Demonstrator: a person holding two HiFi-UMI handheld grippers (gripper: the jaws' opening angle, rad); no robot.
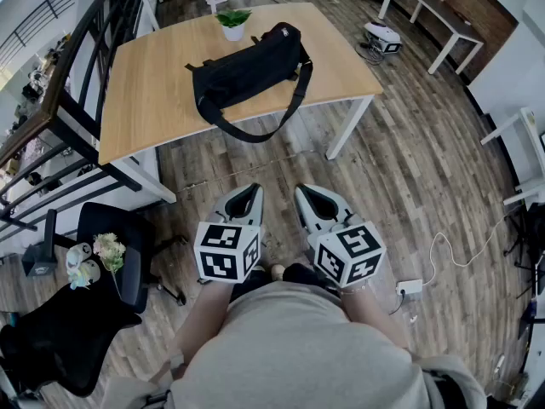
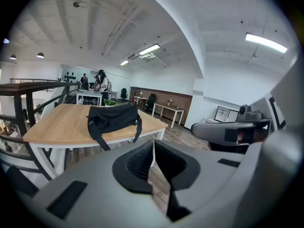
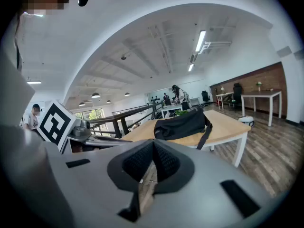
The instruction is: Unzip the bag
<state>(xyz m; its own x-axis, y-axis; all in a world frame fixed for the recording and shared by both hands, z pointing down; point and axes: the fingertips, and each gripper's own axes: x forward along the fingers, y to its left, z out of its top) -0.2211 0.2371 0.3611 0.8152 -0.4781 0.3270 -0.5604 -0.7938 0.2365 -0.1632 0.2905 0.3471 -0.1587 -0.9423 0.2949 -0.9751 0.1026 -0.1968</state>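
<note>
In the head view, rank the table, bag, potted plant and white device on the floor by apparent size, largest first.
1. Table
2. Bag
3. Plant and white device: they look about alike, and the device lies lower, on the floor, so I won't rank them.

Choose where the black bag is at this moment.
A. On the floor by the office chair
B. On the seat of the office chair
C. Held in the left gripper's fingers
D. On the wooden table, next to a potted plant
D: the bag lies on the table beside the plant, its strap hanging over the near edge.
</note>
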